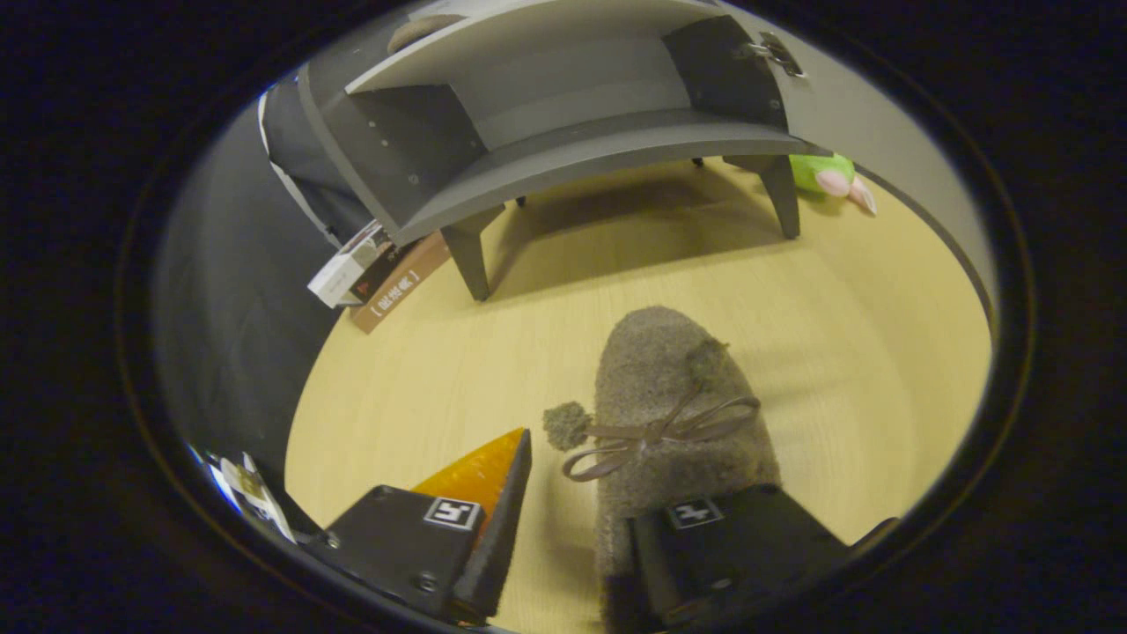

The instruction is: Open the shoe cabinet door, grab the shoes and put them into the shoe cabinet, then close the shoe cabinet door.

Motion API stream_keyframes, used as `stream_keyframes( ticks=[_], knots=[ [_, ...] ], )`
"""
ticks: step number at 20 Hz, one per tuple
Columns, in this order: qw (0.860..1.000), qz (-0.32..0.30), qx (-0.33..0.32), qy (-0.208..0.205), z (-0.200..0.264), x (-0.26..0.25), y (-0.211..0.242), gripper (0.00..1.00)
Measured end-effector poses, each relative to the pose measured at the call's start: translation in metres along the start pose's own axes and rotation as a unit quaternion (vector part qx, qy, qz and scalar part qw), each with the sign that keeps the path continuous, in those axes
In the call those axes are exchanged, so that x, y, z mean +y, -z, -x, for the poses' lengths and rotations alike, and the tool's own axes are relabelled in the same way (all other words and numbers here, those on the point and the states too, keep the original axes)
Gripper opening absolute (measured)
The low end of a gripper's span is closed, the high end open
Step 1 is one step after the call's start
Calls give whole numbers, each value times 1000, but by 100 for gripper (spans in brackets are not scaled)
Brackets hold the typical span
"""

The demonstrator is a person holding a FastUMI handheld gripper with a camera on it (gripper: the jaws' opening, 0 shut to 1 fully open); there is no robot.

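We see a pale wooden floor (880, 352). On it, at the left near the dark wall (229, 299), lie some books (379, 273), stacked and tilted. At the far right lies a green plush toy (832, 176) with pink parts, close to the wall.

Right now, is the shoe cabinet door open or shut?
Open. The shoe cabinet shows its bare inner shelf, and the door stands swung aside with its hinge exposed.
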State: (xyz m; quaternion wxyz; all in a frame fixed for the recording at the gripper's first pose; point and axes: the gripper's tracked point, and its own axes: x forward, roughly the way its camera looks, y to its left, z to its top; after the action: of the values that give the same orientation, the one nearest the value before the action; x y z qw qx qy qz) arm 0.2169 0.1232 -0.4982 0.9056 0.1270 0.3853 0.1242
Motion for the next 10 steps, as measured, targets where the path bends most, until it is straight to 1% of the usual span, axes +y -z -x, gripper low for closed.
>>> stream_keyframes(
  ticks=[1,4,5,6,7,10],
  knots=[
    [1000,-10,2,6,1,-4,0,59],
    [1000,15,19,8,0,-6,-2,29],
    [1000,17,24,3,2,-6,-4,19],
    [1000,9,25,-12,9,-3,-9,9],
    [999,7,24,-22,19,-2,-14,8],
    [999,30,-2,-25,54,3,-39,8]
  ],
)
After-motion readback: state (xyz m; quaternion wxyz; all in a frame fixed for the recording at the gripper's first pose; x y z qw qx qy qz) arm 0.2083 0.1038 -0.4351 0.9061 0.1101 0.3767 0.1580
